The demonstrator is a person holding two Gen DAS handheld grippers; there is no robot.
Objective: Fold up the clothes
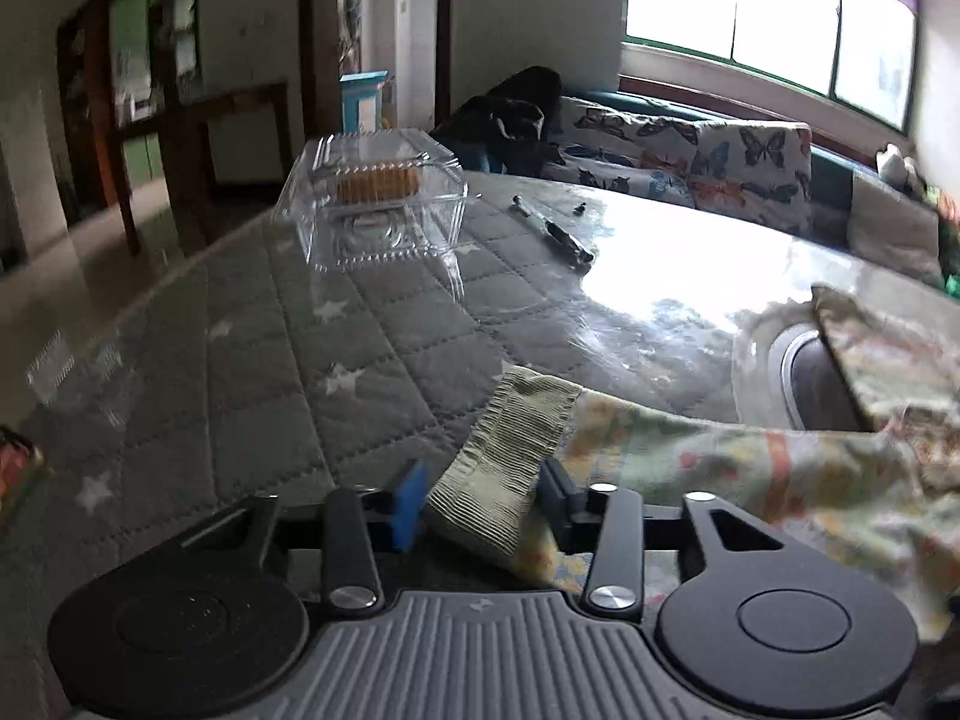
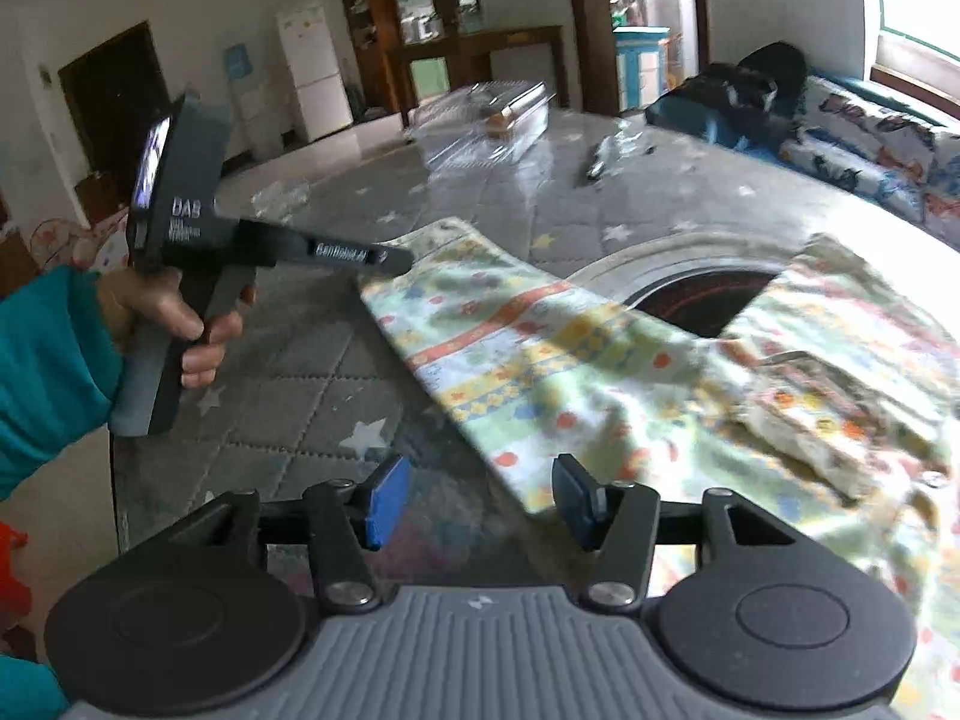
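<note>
Between parted tongs, ribbed cuff of floral garment.

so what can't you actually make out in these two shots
- Left gripper, left wrist view: the ribbed cuff sits between the fingers, but pad contact is unclear.
- Patterned garment, right wrist view: cut off by the right edge, so its type is unknown.
- Round inset in the table: mostly covered by the garment.
- Clear plastic box, right wrist view: contents blurred.

The worktop wears a grey quilted star-print cover under clear film. Near its far edge lie a clear plastic clamshell box and a pen. A floral garment lies spread by the near edge.
</note>
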